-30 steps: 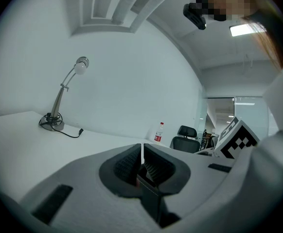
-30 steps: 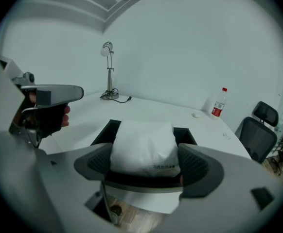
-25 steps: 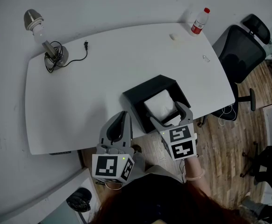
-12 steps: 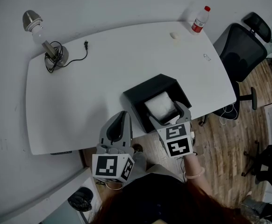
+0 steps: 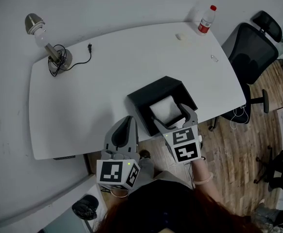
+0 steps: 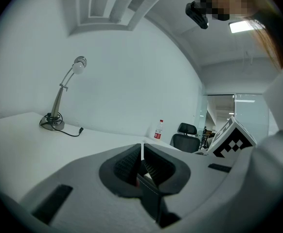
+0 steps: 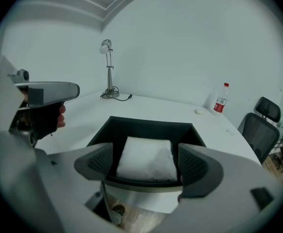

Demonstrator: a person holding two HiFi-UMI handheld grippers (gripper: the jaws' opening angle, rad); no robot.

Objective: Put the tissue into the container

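Observation:
A white tissue pack (image 5: 167,109) (image 7: 147,158) lies flat inside the black open container (image 5: 146,97) (image 7: 146,126) at the table's near edge. My right gripper (image 5: 174,119) (image 7: 146,163) hangs open just in front of the container, its jaws apart with nothing between them and the tissue showing through the gap. At the table's near edge to the left of the container, my left gripper (image 5: 124,132) (image 6: 141,160) is shut with nothing in it.
The white table (image 5: 107,76) carries a desk lamp (image 5: 48,41) with its cable at the far left, and a water bottle (image 5: 206,21) with a small white object (image 5: 180,37) at the far right. A black office chair (image 5: 248,57) stands to the right on the wooden floor.
My right gripper has drawn back a little toward me from the container. The tissue stays inside it. The left gripper has not moved.

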